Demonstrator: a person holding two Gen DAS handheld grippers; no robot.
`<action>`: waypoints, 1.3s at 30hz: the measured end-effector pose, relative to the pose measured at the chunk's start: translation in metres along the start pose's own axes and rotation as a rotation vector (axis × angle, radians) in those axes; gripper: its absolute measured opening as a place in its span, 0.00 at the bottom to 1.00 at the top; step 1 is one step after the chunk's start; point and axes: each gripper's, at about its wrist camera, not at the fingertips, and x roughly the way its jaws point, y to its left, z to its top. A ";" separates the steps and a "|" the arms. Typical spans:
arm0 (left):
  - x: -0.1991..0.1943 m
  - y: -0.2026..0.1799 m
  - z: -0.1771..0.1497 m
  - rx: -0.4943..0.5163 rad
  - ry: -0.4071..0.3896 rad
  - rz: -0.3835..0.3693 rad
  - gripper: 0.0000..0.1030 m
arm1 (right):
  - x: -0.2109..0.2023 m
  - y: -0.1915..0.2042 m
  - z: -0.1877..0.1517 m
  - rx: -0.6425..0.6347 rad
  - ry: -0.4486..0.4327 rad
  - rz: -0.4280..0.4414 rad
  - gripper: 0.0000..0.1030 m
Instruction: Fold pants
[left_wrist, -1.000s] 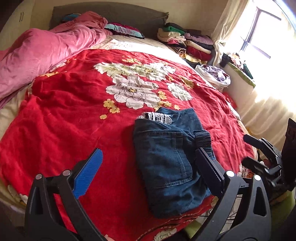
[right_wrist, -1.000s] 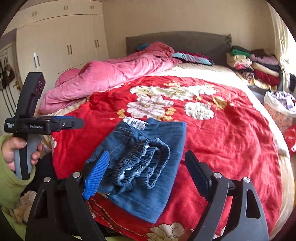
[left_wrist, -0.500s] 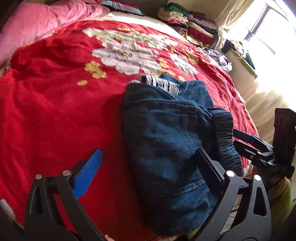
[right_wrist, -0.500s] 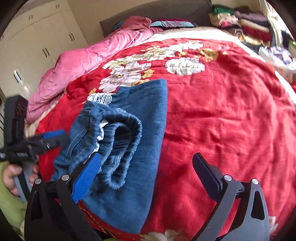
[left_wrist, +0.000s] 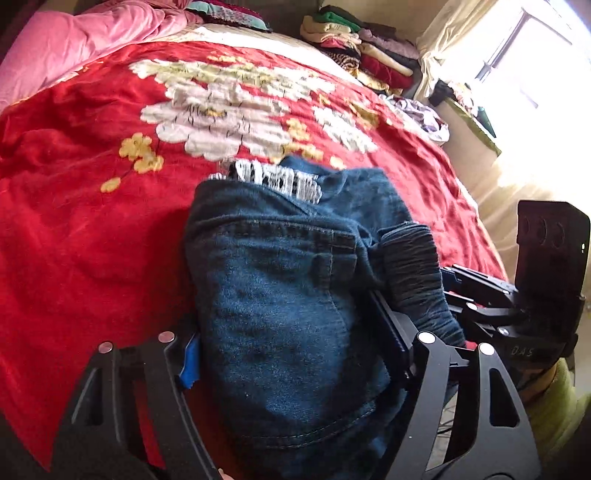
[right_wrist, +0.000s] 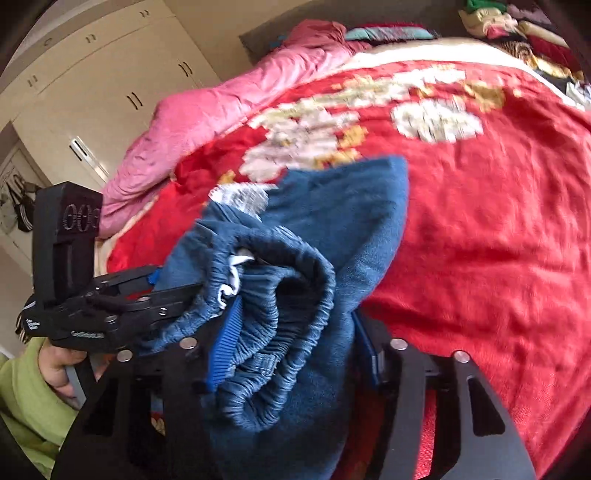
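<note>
The pants (left_wrist: 280, 295), blue denim, lie folded in a thick bundle at the near edge of the bed (left_wrist: 74, 236), on the red floral blanket (left_wrist: 424, 173). Elastic waistband (right_wrist: 280, 332) is bunched on the bundle's right side, w/ a bit of white lining showing; a black-and-white patterned strip (left_wrist: 277, 181) pokes out at the far end of the fold.

Left gripper (left_wrist: 291, 354) straddles the near left part of the bundle, fingers closed in against the denim on both sides, blue pad (left_wrist: 190, 363) pressed to the cloth's left edge. Right gripper (right_wrist: 295, 343) has the waistband side between its fingers, blue ribbed pad (right_wrist: 225, 347) tucked into the gathers, the other finger against the outer denim layer. Both look clamped on the pants, though the frames are a bit blurred, so how tight is hard to judge.

A hand (right_wrist: 59, 365) in a green sleeve holds the left gripper's handle, seen at left in the right wrist view.

Farther out: pink duvet (left_wrist: 74, 48) heaped at far left of the bed, stack of folded clothes (left_wrist: 365, 48) at far right, bright window (left_wrist: 532, 62) beyond it, cream wardrobe (right_wrist: 96, 81) on the left wall.
</note>
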 end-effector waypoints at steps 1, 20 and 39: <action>-0.003 -0.001 0.005 0.007 -0.011 0.001 0.65 | -0.002 0.003 0.003 -0.009 -0.008 0.001 0.51; 0.022 0.035 0.064 0.043 -0.005 0.133 0.73 | 0.047 -0.009 0.067 -0.057 -0.023 -0.122 0.56; 0.008 0.037 0.052 0.038 -0.025 0.134 0.81 | 0.023 -0.002 0.051 -0.044 -0.080 -0.220 0.79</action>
